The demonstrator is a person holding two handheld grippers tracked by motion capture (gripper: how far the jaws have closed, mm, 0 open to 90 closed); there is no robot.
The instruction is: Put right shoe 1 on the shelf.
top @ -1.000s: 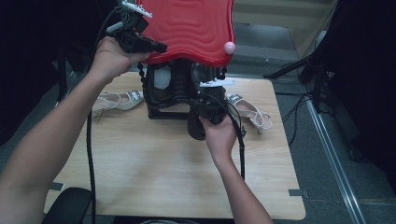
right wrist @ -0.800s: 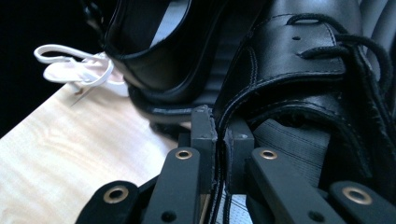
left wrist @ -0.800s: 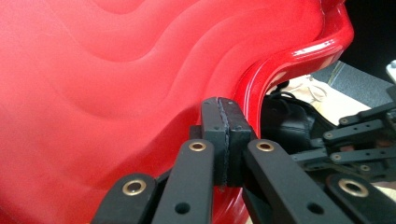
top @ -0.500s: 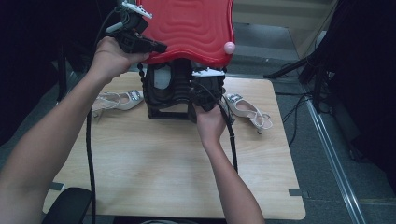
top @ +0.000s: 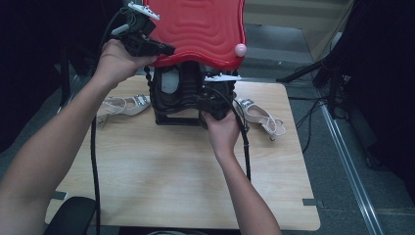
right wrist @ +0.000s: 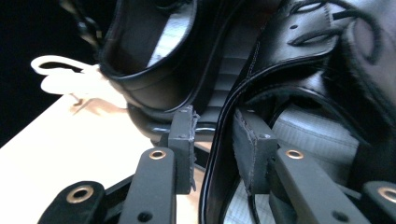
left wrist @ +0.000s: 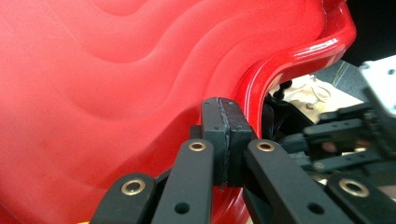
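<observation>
Since a second ago, right gripper [top: 211, 100] has slid forward into the black shoes [top: 188, 90]; its jaws, just opening, straddle one shoe's rim unpressed. Left gripper [top: 164, 49], pads pressed together on the red lid [top: 195, 29] edge at 12 o'clock, props it for access. White sandals [top: 262, 117] flank the bench [top: 171, 166].

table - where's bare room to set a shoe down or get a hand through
The near half of the table is bare wood, bordered by the two forearms and the front edge. The far strip is crowded: white sandal left, black shoes under the red lid, another sandal right.
</observation>
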